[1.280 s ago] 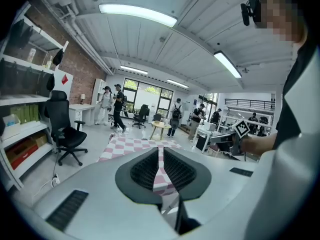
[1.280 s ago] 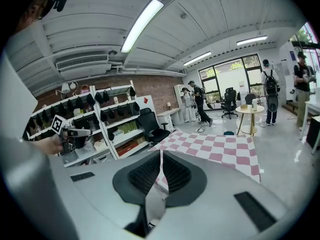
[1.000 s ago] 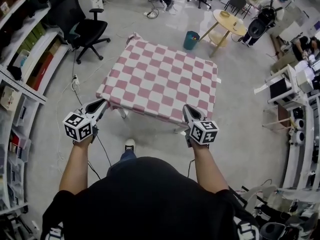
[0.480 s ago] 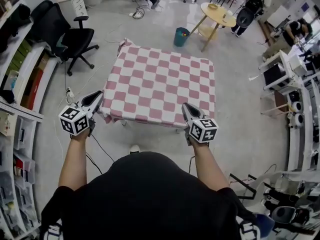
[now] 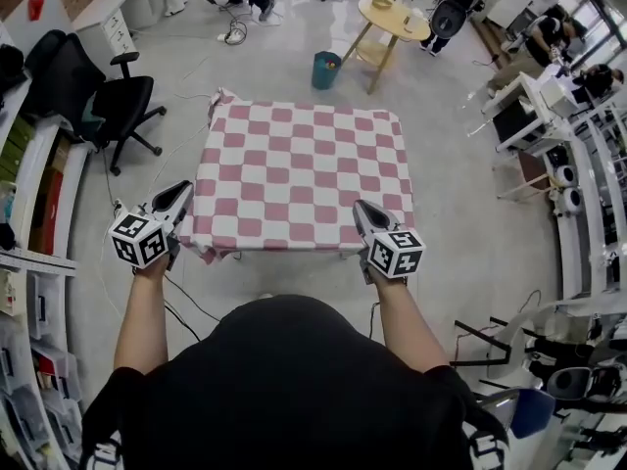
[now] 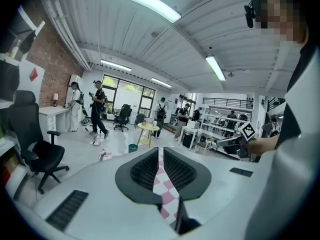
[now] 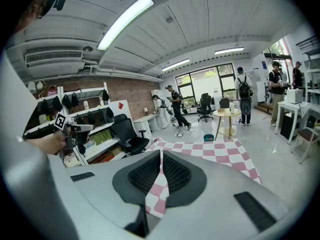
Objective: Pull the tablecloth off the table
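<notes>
A pink-and-white checked tablecloth [image 5: 299, 169] lies spread flat over a square table in the head view. My left gripper [image 5: 182, 196] is shut on the cloth's near left corner, and a strip of checked cloth [image 6: 162, 184] runs between its pads. My right gripper [image 5: 361, 210] is shut on the near right corner, where checked cloth [image 7: 159, 186] hangs down between the pads. The tablecloth [image 7: 210, 151] stretches away beyond the right jaws. The table's legs are hidden under the cloth.
A black office chair [image 5: 103, 101] stands to the left, beside shelving [image 5: 29, 204]. A round yellow table [image 5: 390, 18] and a teal bin [image 5: 324, 70] sit beyond the cloth. Desks [image 5: 534, 116] line the right side. People [image 6: 97, 106] walk at the far end. Cables [image 5: 186, 297] trail on the floor.
The whole view has shifted: the table and cloth now appear farther up the frame, squarer and flatter. Both grippers keep hold of the near corners.
</notes>
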Motion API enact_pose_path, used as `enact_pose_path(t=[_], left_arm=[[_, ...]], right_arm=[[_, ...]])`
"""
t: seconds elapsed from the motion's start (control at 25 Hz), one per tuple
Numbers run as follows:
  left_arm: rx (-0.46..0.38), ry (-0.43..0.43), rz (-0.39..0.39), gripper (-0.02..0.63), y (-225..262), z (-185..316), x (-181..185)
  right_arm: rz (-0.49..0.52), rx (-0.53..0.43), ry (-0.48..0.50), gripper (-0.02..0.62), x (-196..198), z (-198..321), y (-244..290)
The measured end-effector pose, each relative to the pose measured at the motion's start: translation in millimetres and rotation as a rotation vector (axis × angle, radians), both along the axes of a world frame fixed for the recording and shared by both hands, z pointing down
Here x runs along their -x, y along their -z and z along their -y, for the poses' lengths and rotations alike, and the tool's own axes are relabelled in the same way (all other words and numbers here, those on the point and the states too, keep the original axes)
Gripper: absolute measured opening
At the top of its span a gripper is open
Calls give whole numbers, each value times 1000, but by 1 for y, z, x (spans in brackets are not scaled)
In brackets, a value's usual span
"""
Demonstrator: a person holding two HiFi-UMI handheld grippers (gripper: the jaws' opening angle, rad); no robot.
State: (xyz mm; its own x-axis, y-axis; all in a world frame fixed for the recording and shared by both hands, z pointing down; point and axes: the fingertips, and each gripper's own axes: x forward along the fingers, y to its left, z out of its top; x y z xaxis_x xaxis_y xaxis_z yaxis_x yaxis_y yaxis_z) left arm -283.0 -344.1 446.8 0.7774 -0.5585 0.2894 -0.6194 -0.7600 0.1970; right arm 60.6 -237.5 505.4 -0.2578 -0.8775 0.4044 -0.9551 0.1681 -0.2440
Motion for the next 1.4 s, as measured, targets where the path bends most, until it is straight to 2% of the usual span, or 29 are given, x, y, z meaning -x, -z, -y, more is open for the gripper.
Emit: enact_pose_path(t=[0.36, 0.76, 1.08, 1.4], left_arm=[[17, -61, -9, 49, -11, 29, 7], [32, -114, -5, 49, -17, 44, -23], [33, -118, 8, 49, -21, 58, -82], [29, -75, 32, 49, -12, 91, -137]], right_arm=[[-9, 6, -28, 43, 25, 15, 0], [-19, 8, -81, 43, -4, 20, -1], [3, 3, -95, 43, -65, 35, -14], [23, 1, -64, 43, -132, 84, -15]])
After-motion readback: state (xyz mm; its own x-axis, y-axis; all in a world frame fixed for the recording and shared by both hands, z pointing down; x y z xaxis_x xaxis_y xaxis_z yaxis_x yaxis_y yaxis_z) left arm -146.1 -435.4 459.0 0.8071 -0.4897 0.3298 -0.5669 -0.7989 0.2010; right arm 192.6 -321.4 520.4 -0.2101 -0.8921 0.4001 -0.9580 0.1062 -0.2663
